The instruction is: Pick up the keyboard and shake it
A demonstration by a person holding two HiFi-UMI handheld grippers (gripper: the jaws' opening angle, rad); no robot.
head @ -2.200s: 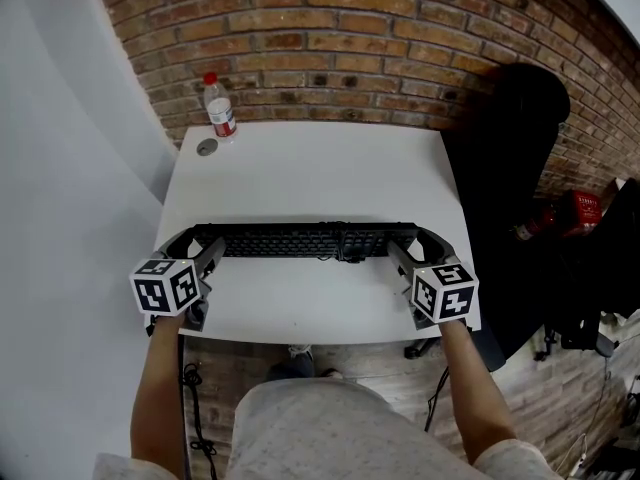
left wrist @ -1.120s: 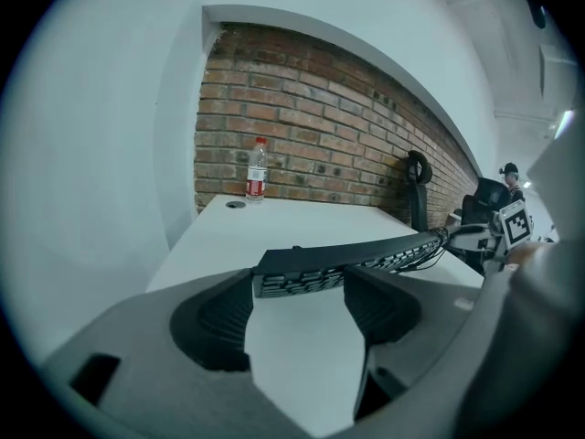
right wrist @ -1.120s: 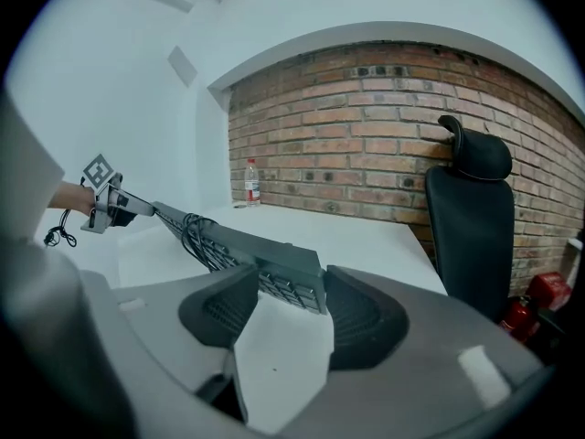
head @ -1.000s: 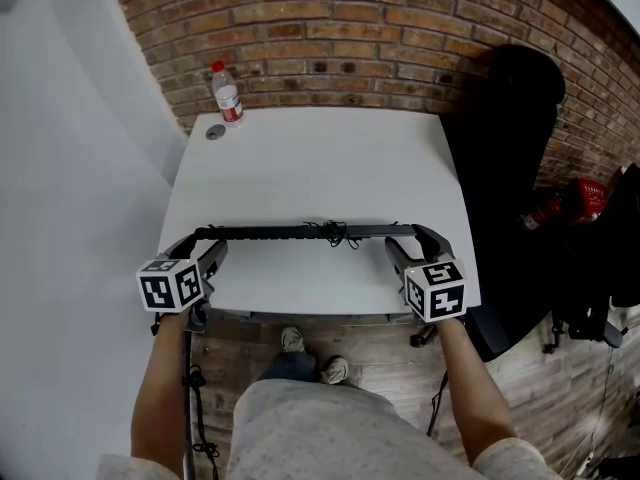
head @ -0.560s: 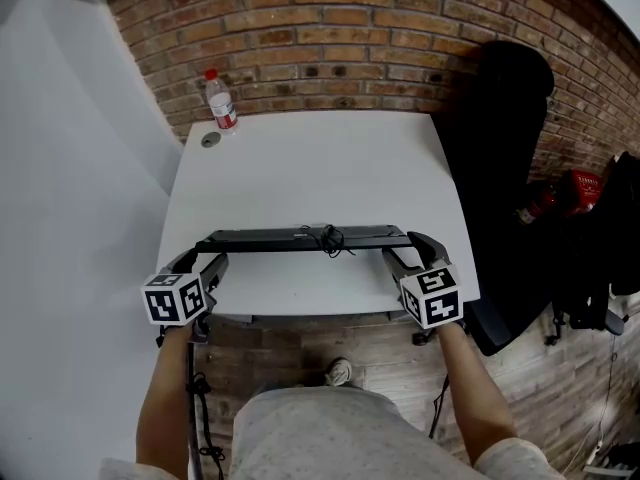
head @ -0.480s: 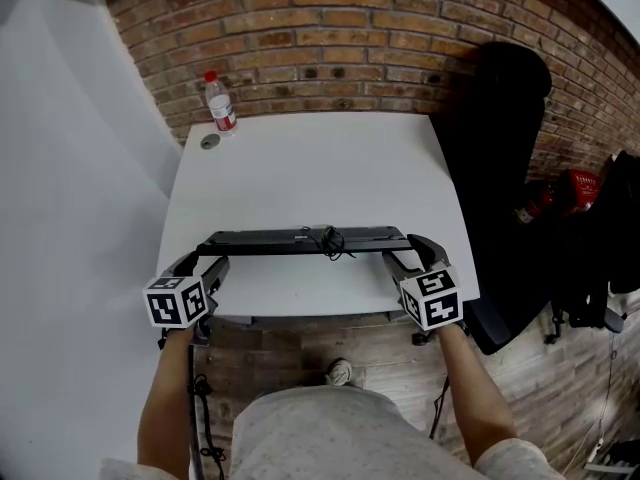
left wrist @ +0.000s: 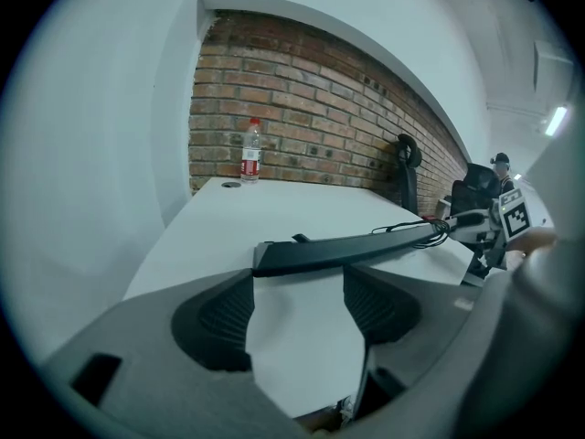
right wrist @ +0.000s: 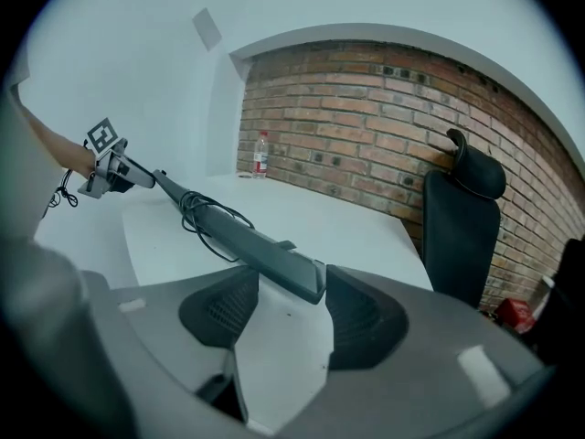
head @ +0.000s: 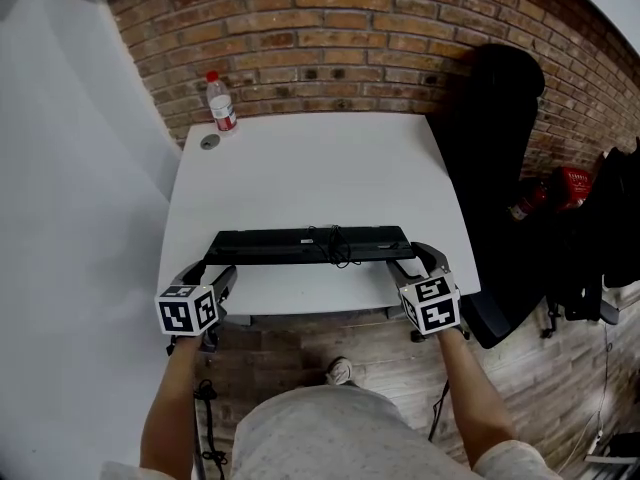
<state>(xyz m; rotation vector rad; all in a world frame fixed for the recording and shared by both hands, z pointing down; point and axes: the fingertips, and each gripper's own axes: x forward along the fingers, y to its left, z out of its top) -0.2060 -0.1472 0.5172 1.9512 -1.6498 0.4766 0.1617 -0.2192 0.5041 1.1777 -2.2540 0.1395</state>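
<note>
A black keyboard (head: 300, 246) hangs level just above the near part of the white table (head: 310, 168), its plain underside turned up and a coiled cable (head: 335, 243) bunched on it. My left gripper (head: 213, 268) is shut on its left end and my right gripper (head: 412, 258) is shut on its right end. In the left gripper view the keyboard (left wrist: 347, 250) runs off to the right from between my left gripper's (left wrist: 300, 277) tips. In the right gripper view the keyboard (right wrist: 247, 240) runs off to the left from my right gripper (right wrist: 292, 282).
A plastic water bottle (head: 220, 103) and a small round cap (head: 208, 142) stand at the table's far left corner, by the brick wall. A black office chair (head: 500, 168) is at the table's right side, with a red object (head: 570, 183) beyond it.
The keyboard has rolled from keys-up through edge-on until its underside faces up. Both grippers have sunk and come nearer to the table's front edge, still gripping its ends.
</note>
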